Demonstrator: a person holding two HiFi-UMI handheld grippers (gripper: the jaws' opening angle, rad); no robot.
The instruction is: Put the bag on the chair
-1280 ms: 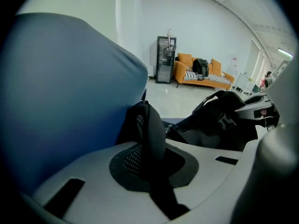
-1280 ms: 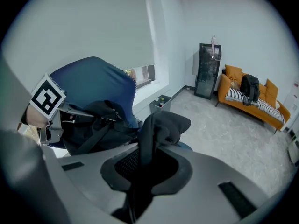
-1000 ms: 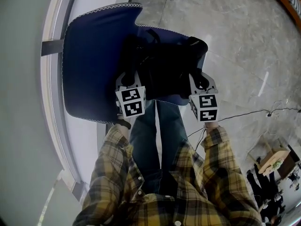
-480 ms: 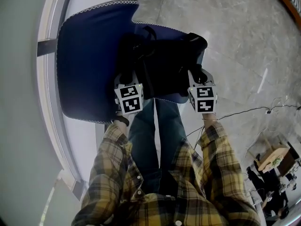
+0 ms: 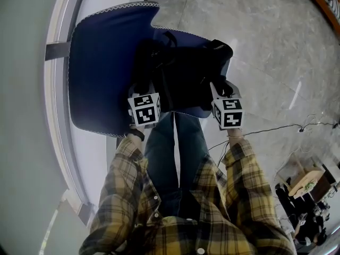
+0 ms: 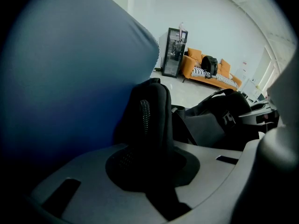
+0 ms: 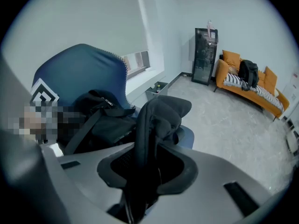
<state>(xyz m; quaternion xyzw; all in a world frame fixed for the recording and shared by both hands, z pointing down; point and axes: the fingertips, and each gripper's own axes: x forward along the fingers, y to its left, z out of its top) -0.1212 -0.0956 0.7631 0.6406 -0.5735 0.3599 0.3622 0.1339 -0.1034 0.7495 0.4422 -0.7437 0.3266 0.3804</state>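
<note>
- Step in hand: letting go. The bag point(image 5: 186, 73) sits on the seat of the chair point(image 5: 101, 62), its bulk lying ahead of both grippers and between them. Judged from that, the placing itself looks done.
- Left gripper point(image 5: 143, 87): jaws nearly together, pinching an upright fold of black bag fabric point(image 6: 149, 120) with a zip running along it. The blue chair back point(image 6: 60, 78) rises close on this gripper's outer side, and the rest of the bag spreads toward its inner side.
- Right gripper point(image 5: 219, 88): jaws have just been opening. A padded strip of the bag point(image 7: 152, 125) stands up between them, with dark gaps showing either side of it, so the pads read as off the fabric and not clamping. Bag body and straps point(image 7: 105, 120) lie toward its inner side, with the chair back point(image 7: 79, 69) beyond them.
- Both grippers point steeply down at the near edge of the bag, over the front of the seat.
- Next move calls for: the left jaws to part as the right ones have, then both grippers to draw straight back along their own line, so neither fold snags and tugs the bag toward the seat's front edge.
- Watch: the bag's right end sits near the seat's edge, and a caught strap could tip it off.
</note>
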